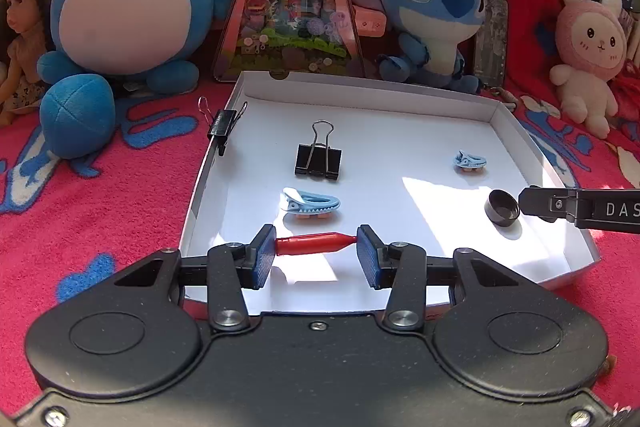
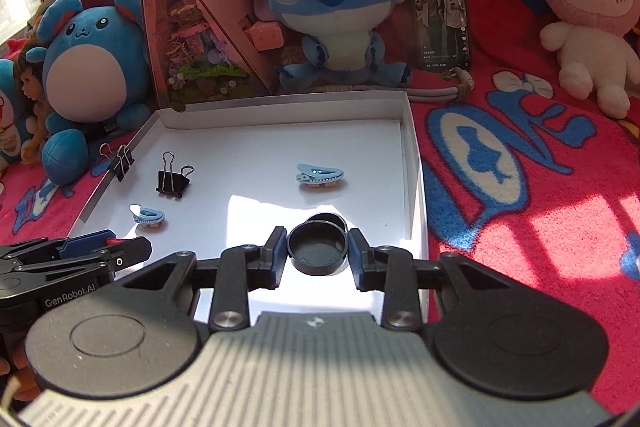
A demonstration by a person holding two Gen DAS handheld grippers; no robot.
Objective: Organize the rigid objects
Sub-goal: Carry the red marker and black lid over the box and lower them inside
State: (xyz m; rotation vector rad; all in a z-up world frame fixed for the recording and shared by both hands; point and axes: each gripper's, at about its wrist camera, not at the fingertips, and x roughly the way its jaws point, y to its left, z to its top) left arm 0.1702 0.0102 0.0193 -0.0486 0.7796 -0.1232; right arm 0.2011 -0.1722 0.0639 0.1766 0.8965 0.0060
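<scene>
Nearest the lens, the left gripper (image 1: 316, 251) is clamping a red marker (image 1: 314, 244) end to end, a light, stiff, slippery hold better taken mid-barrel, low over the white tray (image 1: 404, 87). Only the right view is showing the right gripper (image 2: 318, 253) squeezing the black cap (image 2: 318, 254).

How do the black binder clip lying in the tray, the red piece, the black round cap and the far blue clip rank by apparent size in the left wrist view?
1. Red piece, though nearest the camera
2. Black binder clip
3. Black round cap and far blue clip: look alike, left unranked
</scene>
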